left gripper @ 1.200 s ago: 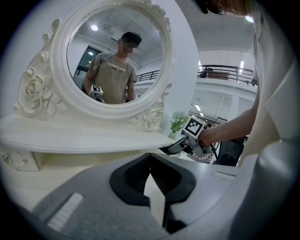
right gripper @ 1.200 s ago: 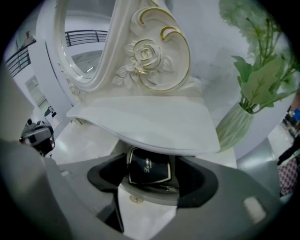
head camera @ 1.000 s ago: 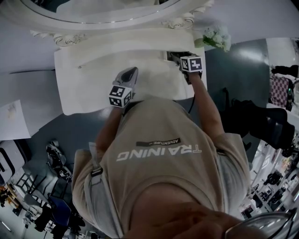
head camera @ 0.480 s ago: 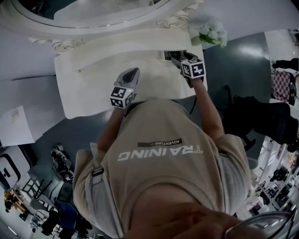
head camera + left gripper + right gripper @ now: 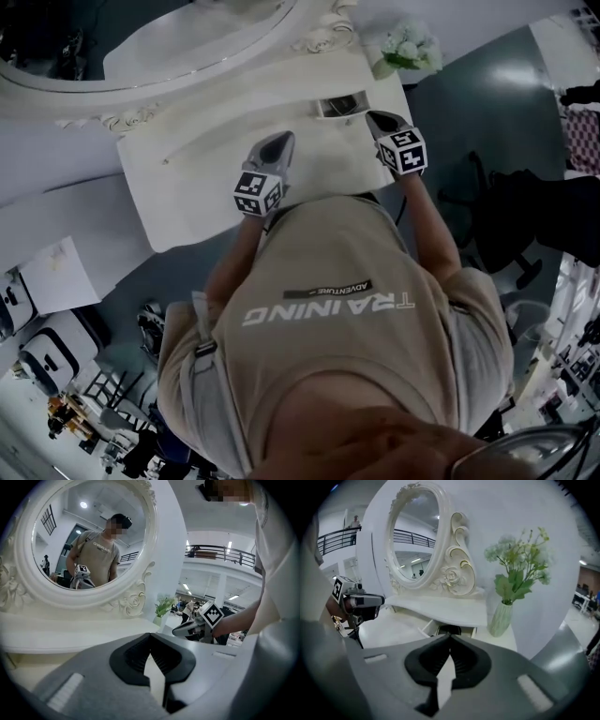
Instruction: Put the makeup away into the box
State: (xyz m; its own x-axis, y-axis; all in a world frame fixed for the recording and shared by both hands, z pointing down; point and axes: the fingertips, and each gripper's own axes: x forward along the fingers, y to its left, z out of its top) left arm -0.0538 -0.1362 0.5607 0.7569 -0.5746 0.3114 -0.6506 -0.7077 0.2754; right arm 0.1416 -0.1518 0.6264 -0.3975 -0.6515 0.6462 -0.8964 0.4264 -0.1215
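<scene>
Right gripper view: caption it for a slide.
Shut, empty right tongs face an ornate white oval mirror, an open white drawer and a pale green ribbed vase.

The dressing table (image 5: 178,202) lies in front of you, with the mirror (image 5: 178,47) standing along its back edge, toward your left. The vase of flowers (image 5: 410,47) sits at the back right corner, to the right of the mirror. The open drawer (image 5: 339,105) juts forward from under the shelf (image 5: 440,606) at the mirror's foot (just left of the vase). Your left gripper (image 5: 280,140) is over the table's middle. Your right gripper (image 5: 377,116) is to its right, near the drawer, with the two grippers apart.
</scene>
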